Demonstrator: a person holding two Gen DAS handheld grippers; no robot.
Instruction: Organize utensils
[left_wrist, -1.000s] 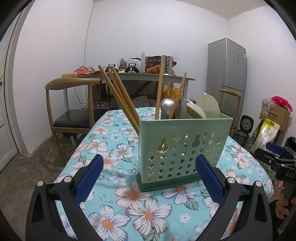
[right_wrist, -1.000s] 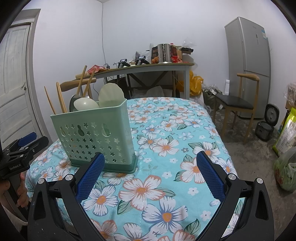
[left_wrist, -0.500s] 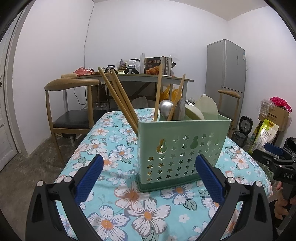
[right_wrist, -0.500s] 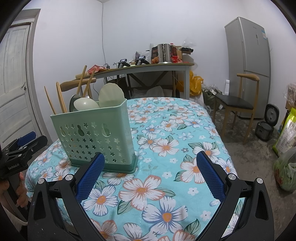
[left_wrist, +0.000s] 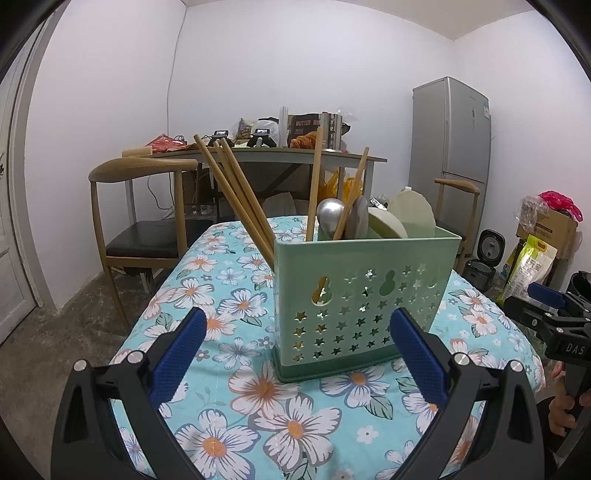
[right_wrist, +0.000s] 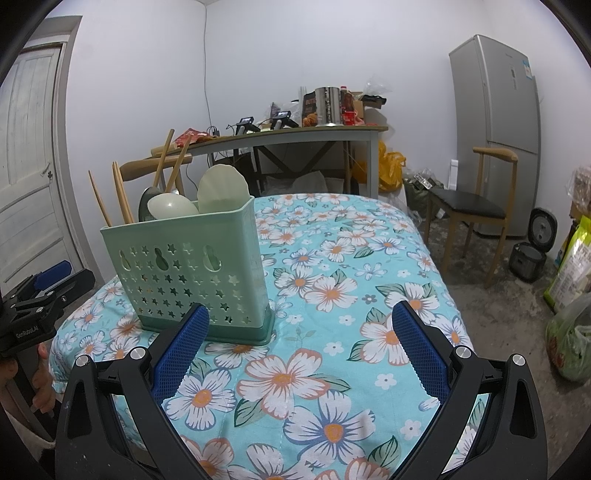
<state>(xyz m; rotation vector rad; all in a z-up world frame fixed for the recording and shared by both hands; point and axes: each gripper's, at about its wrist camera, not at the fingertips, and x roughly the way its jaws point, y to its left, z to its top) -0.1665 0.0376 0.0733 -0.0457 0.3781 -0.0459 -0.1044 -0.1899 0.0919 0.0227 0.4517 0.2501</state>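
Item: green utensil caddy (left_wrist: 364, 291), upright on the flowered worktop (right_wrist: 332, 295), holding chopsticks (left_wrist: 236, 195) and spoons (left_wrist: 332, 214). Left gripper (left_wrist: 295, 354) and right gripper (right_wrist: 299, 347): jaws spread, empty. I judge sorting finished (nothing loose visible); next, I withdraw.

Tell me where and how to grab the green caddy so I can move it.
Grip the caddy across its narrow ends, just below the rim, coming level from the front with the open left gripper, which already faces its broad perforated face. The straight walls suit flat pads. Stay below the rim: chopsticks lean out over the left corner and spoons stick up.
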